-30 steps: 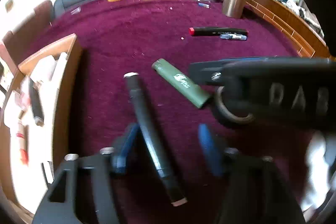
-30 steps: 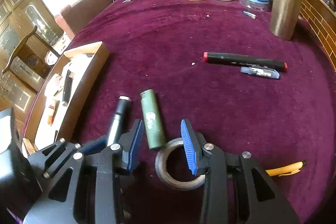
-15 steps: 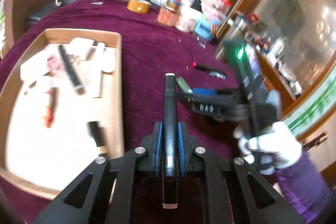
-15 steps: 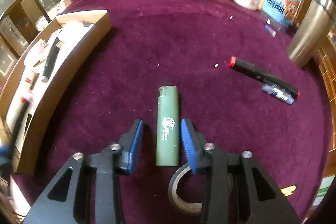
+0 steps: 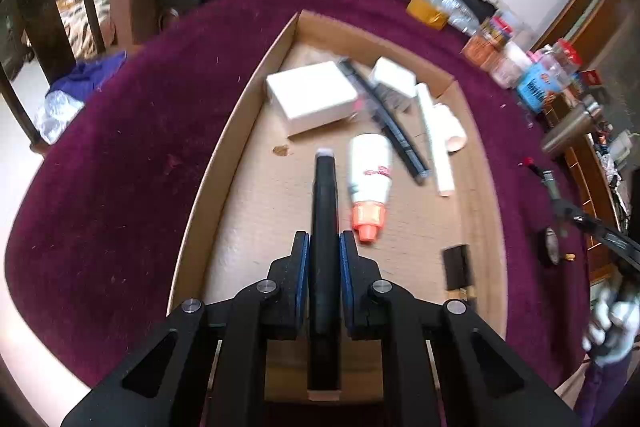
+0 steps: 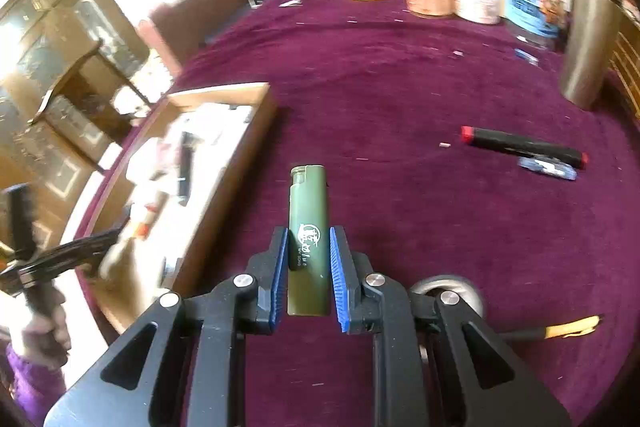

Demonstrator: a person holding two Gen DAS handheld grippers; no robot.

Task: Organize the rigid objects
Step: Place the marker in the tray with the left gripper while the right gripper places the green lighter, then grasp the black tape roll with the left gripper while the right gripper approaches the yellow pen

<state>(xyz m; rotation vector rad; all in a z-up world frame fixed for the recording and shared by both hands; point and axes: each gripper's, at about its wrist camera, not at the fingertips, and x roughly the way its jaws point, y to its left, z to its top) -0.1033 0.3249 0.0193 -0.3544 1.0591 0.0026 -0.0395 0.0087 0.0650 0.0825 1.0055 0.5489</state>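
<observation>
Cardboard tray (image 5: 224, 147) on the maroon-clothed worktop (image 5: 120, 147), holding a white box (image 5: 312, 99), a smaller white box (image 5: 394, 77), a white bottle with an orange cap (image 5: 370, 183) lying on its side, a long black pen (image 5: 388, 123), a white tube (image 5: 434, 139) and a small dark block (image 5: 458, 267) near the right wall. Above the tray floor, left gripper (image 5: 323, 267) with blue-padded fingers (image 5: 302, 267) clamped on a black cylindrical stick (image 5: 325, 203) pointing forward along them. Over on the cloth just right of the tray, right gripper (image 6: 309, 259) with fingers (image 6: 280, 267) closed against a green lighter (image 6: 309, 227), cap end forward. Further right on the cloth: a black marker with red ends (image 6: 524, 147), a small clear-blue item (image 6: 548, 169) touching it, a steel tumbler (image 6: 592, 39), a tape roll (image 6: 452, 291) partly hidden behind the gripper
</observation>
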